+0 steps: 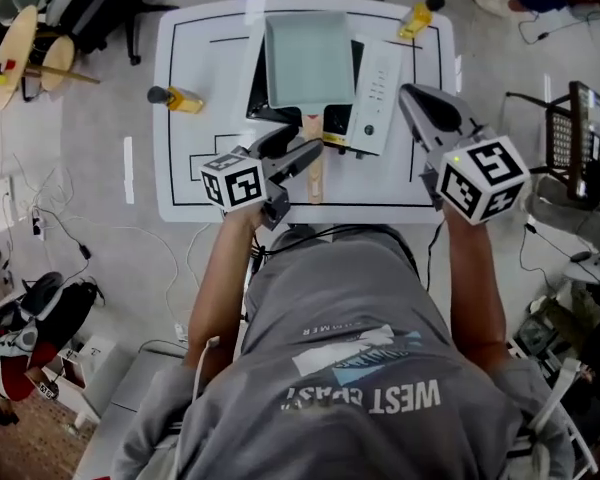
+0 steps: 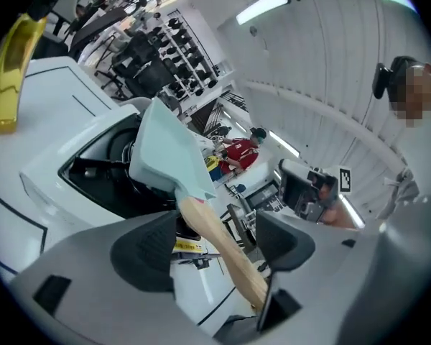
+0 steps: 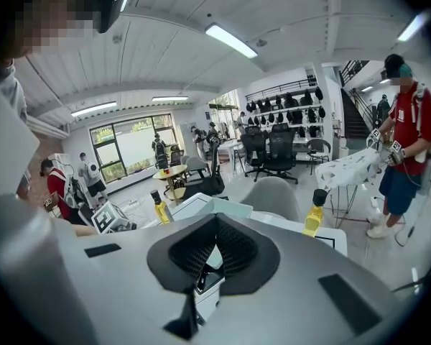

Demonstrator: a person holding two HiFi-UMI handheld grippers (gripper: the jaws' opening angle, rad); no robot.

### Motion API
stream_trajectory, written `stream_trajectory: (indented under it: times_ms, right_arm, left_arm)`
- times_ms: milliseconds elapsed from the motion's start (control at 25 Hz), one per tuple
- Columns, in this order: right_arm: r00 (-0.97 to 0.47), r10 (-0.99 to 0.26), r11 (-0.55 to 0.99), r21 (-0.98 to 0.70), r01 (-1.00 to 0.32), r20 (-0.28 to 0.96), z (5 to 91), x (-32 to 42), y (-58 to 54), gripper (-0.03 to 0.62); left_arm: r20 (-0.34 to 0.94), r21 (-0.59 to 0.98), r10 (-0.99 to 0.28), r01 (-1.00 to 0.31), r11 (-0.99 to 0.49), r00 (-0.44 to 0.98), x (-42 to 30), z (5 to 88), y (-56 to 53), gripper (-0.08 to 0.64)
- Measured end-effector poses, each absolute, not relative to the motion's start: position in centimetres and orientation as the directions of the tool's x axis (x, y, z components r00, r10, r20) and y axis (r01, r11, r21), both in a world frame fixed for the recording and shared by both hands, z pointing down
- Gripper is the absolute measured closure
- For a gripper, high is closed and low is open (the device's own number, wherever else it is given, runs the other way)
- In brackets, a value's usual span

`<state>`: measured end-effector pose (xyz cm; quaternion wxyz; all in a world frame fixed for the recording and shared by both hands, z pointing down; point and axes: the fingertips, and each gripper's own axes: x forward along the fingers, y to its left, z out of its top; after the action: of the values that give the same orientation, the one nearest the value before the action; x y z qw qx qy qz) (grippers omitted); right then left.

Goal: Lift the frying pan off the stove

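Observation:
A square pale green frying pan [image 1: 310,58] sits on the stove [image 1: 373,98], and its wooden handle [image 1: 315,180] points toward me. My left gripper [image 1: 292,148] reaches in at the handle from the left. In the left gripper view the pan [image 2: 165,157] lies ahead and the handle [image 2: 223,246] runs between the jaws. The left gripper [image 2: 212,246] stands open and its pads are clear of the wood. My right gripper [image 1: 412,96] hovers over the table to the right of the stove. Its jaws are shut on nothing [image 3: 214,236].
The white table [image 1: 200,183] carries black marked lines. A yellow bottle [image 1: 180,98] stands left of the stove and another [image 1: 417,18] at the far right corner. Chairs, bags and cables lie around the table. People stand further off in the room.

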<state>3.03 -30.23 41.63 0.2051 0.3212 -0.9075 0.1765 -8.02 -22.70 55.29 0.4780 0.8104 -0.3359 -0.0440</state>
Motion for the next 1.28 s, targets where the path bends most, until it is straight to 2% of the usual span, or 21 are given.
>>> stream_trajectory:
  times_ms: [640,680,800,880,1280]
  right_arm:
    - [-0.695,-0.509,0.703,-0.221,-0.676,0.508,43.3,5.4,-30.3,0.581]
    - [-0.695,-0.508,0.702,-0.223,-0.676,0.509,43.4,5.4,-30.2,0.581]
    - [-0.697,-0.508,0.7,-0.228,-0.676,0.507,43.3,5.7,-30.1,0.581]
    - [-0.695,-0.511,0.699,-0.227,-0.679,0.506,43.3,6.0,-29.8,0.581]
    - [-0.692,-0.518,0.698,-0.22,-0.682,0.502,43.4,5.8,-29.4,0.581]
  left_arm:
    - [0.171,0.927,-0.495,-0.309,-0.212,0.852,-2.4,56.6,-22.2,0.235]
    - [0.166,0.929,-0.49,-0.303,-0.214,0.856,-2.2,56.5,-22.2,0.256]
    - [0.159,0.922,-0.485,-0.305,-0.238,0.86,-1.8,55.9,-22.2,0.39]
    - [0.165,0.916,-0.484,-0.315,-0.247,0.859,-1.6,55.9,-22.0,0.426]
    - [0.183,0.905,-0.467,-0.334,-0.265,0.865,-1.5,55.4,-20.9,0.426]
